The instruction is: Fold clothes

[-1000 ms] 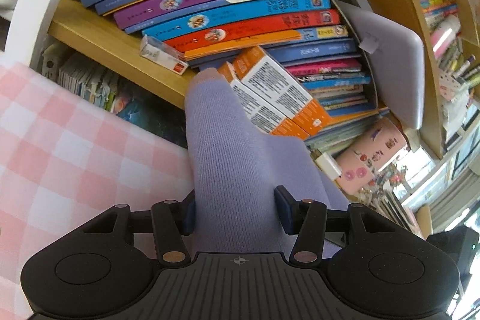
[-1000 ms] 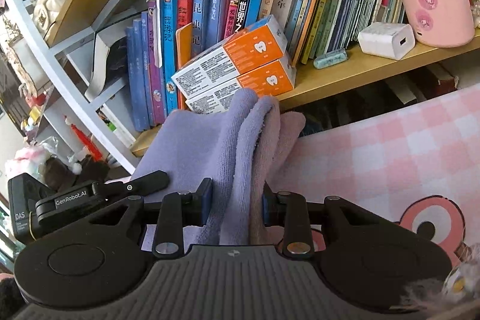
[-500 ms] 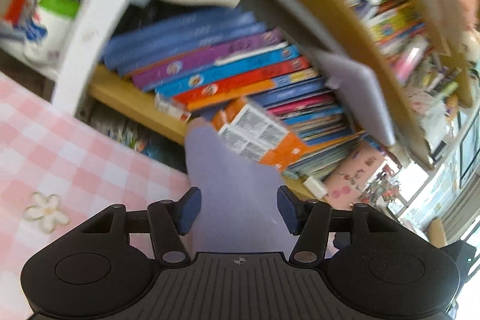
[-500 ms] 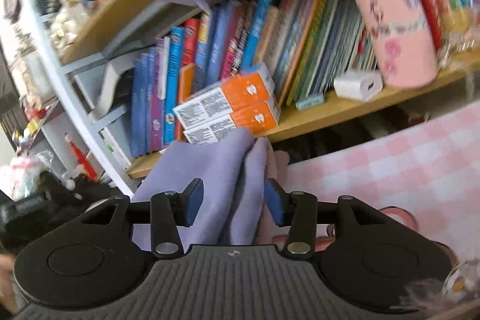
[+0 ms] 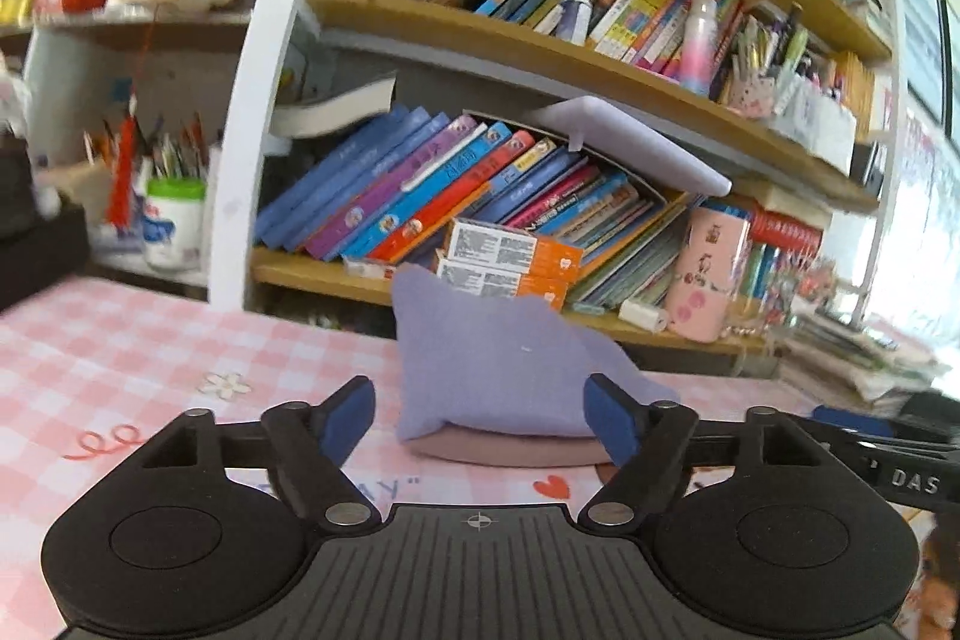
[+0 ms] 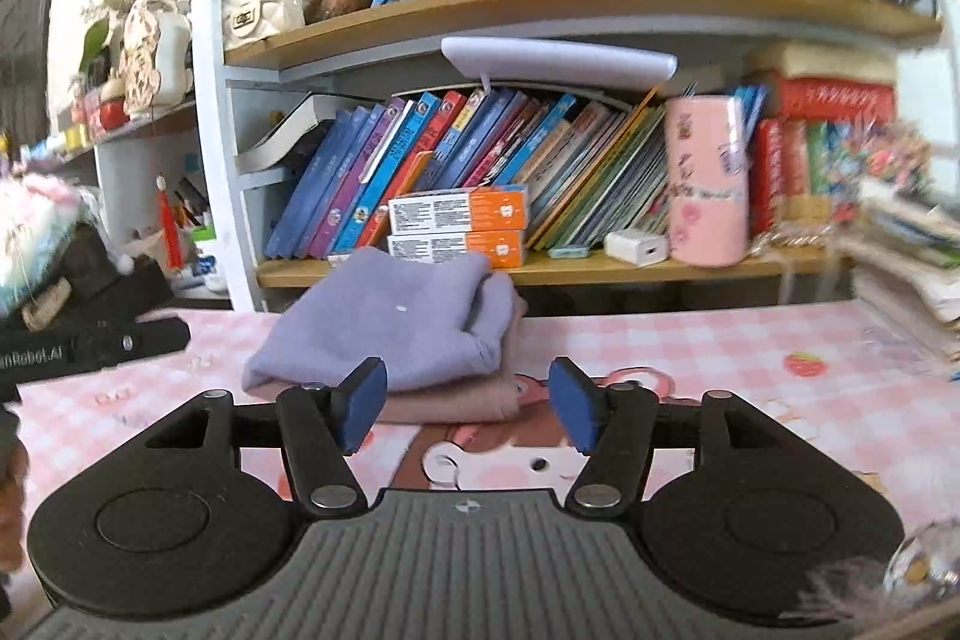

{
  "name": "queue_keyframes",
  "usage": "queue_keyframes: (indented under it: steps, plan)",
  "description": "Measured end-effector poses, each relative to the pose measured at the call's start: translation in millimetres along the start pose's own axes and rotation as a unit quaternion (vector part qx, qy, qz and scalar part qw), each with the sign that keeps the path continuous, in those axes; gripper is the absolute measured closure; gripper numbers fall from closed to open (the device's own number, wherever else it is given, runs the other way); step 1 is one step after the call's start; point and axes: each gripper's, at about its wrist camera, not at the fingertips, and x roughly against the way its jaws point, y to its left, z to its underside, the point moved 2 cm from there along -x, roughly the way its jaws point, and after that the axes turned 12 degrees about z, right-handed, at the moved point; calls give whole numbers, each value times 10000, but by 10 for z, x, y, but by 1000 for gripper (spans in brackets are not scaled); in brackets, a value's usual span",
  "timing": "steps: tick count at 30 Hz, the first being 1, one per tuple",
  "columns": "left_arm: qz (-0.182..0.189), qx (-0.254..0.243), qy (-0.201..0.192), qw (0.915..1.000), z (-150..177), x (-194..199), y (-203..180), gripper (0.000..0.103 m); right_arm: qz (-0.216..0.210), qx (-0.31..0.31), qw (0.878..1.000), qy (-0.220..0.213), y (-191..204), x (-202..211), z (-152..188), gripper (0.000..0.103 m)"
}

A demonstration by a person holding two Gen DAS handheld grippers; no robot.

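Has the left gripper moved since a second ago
Yes. The left gripper has backed away from the bookshelf, and its jaws have just been opening, leaving the purple garment on the table, no longer between them.

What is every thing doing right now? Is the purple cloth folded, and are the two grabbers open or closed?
Purple garment: folded, lying on top of the pink one, held by nothing.
Pink garment: folded flat on the table, under the purple one.
Left hand-held gripper: open, jaws have just been opening, nothing between them.
Right hand-held gripper: open, jaws have just been opening, empty.
Toothpaste boxes: closed, stacked on the shelf.
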Motion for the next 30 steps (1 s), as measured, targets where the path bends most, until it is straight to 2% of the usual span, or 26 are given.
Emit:
queue_keyframes:
  steps: [3, 10, 15, 26, 30]
  plan:
    - [-134, -80, 25, 9999, 45, 55, -63, 21, 290, 257, 9992, -107, 26, 102, 75, 40]
    - [-299, -344, 107, 9989, 100, 71, -198, 19, 515, 321, 9981, -41, -28, 118, 147, 39]
    - [-435, -618, 240, 9968, 141, 21, -236, 19, 596, 403, 9974, -48, -21, 110, 167, 34]
    - [-384, -785, 338, 9956, 196, 7, -260, 19, 592, 430, 9973, 28, -16, 76, 189, 24]
    - [-391, -811, 348, 9953, 204, 0, -267, 13, 586, 444, 9973, 52, -13, 68, 196, 21]
